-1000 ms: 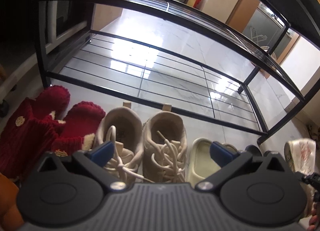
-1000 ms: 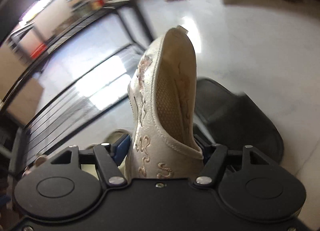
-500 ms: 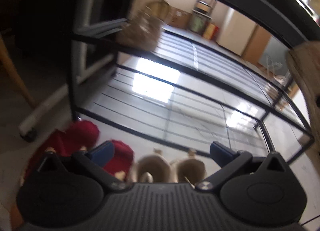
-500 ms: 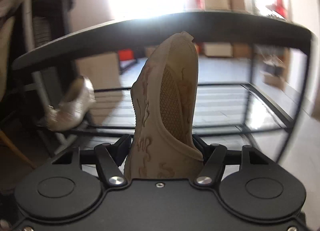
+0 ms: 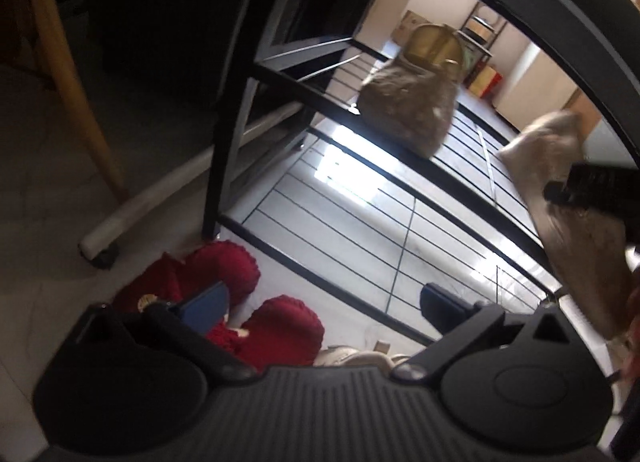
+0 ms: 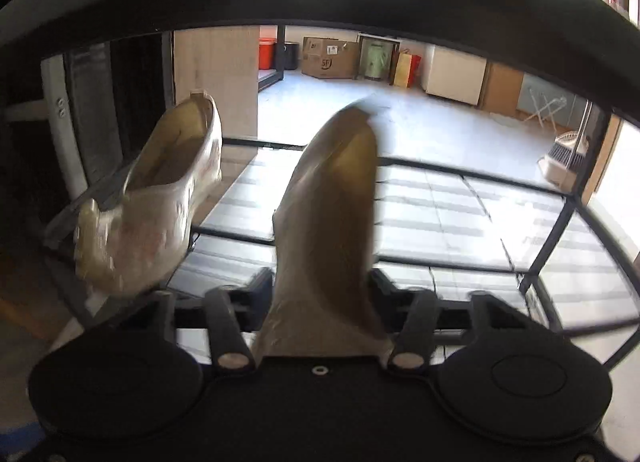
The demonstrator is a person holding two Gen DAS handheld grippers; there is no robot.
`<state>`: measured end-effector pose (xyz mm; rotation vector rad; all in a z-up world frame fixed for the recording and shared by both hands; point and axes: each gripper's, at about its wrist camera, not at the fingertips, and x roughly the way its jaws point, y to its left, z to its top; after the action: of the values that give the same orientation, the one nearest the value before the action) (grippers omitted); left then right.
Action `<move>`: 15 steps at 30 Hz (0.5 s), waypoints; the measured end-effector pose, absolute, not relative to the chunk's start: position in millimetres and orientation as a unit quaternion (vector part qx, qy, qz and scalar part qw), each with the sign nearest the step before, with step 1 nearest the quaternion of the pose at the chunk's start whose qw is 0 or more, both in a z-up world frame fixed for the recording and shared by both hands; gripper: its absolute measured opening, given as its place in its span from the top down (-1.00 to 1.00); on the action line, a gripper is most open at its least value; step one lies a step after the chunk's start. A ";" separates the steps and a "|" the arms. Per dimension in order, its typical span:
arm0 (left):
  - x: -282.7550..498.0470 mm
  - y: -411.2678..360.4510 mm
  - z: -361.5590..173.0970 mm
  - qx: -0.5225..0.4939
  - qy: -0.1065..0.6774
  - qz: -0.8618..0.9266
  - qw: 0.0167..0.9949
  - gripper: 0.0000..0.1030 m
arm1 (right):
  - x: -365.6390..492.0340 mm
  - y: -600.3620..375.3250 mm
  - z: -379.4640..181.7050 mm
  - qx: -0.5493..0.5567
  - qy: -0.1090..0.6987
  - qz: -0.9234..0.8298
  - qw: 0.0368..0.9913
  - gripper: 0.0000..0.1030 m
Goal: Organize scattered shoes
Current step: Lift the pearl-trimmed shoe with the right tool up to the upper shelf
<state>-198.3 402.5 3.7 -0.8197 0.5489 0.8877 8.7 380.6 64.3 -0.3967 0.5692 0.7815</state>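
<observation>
The left claw [image 5: 324,308] has a ribbed grey body, two black round-lobed linkages with silver pivot screws, and blue finger pads [image 5: 206,308]. The right claw [image 6: 320,290] is all black, with matching silver screws.

Black metal rack [image 6: 440,170]; satiny cloth shoe [image 6: 332,222]; fuzzy red slippers [image 5: 280,330]; glossy tile floor [image 6: 420,130].

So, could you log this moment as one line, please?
right gripper: shut on beige shoe | matching shoe: on rack shelf | left gripper: open
</observation>
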 end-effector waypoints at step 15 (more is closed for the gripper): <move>-210.4 417.7 -2.9 -0.413 0.246 0.422 0.769 -0.99 | 23.8 376.6 63.6 -0.141 0.258 0.419 0.859 -0.54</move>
<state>-210.4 417.7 -2.9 -0.8966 0.5347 0.9155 23.8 376.6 63.6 -0.2958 0.5417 0.8789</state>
